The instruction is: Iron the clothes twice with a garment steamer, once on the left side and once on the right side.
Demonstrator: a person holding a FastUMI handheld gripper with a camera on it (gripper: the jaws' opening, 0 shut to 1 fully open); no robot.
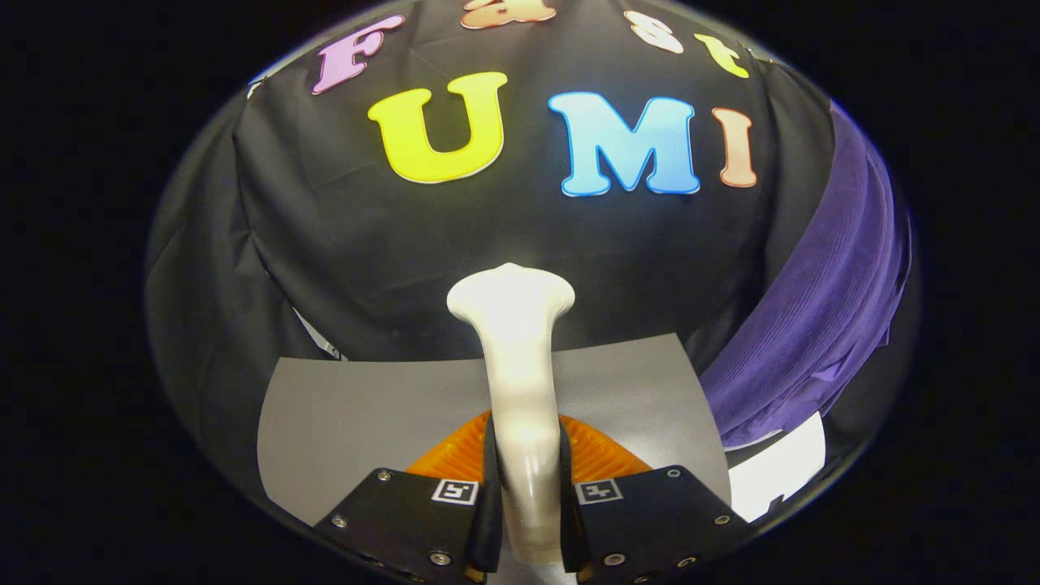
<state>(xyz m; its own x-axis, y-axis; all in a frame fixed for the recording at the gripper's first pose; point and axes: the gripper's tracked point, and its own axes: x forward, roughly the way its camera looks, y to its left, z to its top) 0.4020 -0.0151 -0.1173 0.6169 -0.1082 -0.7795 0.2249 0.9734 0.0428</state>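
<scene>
Presently the hand-held gripper [526, 487] is clamped on the handle of one white garment steamer [520, 366], a finger pressed against each side of the handle. The steamer stands upright between the fingers, and its wide, flared head rises beyond them in front of the black cloth wall [390, 244].

Surroundings: one grey mat [349, 414] lies flat on the counter just ahead of the fingers, extending to both sides of the steamer. One orange ribbed object [597, 455] sits on the mat directly behind the handle, partly hidden by the fingers and the handle; what it is cannot be determined. One purple garment [821, 325] hangs to the right of the steamer, beside the cloth wall, well apart from the steamer head and not touching it. Its lower edge comes down near the mat's right corner. One white patch [780, 467] shows below the garment; whether it is a sheet or part of the counter cannot be told.

Nothing stands between the steamer head and the garment. No containers noted.
</scene>
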